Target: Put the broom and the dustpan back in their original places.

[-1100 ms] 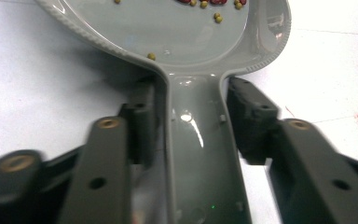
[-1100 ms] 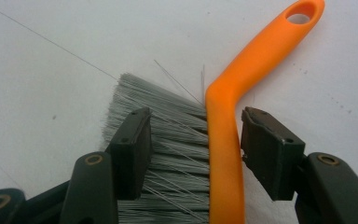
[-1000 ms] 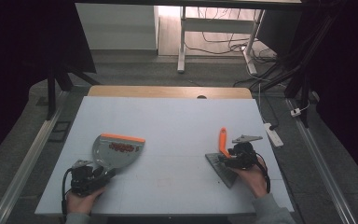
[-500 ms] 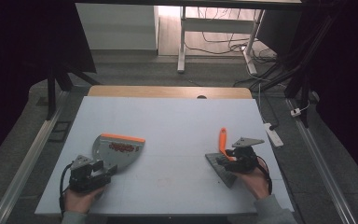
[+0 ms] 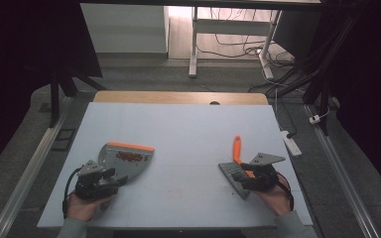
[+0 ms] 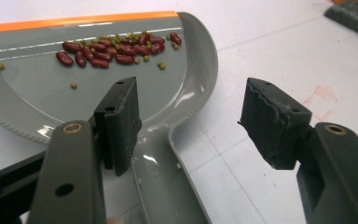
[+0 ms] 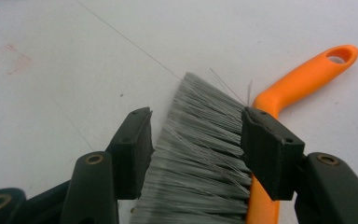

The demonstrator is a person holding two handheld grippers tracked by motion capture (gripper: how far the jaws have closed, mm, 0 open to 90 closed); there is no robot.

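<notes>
Dustpan [image 6: 177, 79]: grey, orange-lipped, laid flat, beans [image 6: 116, 49] held inside. Brush [image 7: 205, 154]: grey bristles, orange handle, laid flat.

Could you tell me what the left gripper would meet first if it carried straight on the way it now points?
Most likely the grey dustpan: its handle runs up between the open jaws of the left gripper, towards the beans.

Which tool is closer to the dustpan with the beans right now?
Left. The left tool sits open over the dustpan handle, jaws either side of it. The right tool is across the table, its jaws around the brush bristles.
</notes>
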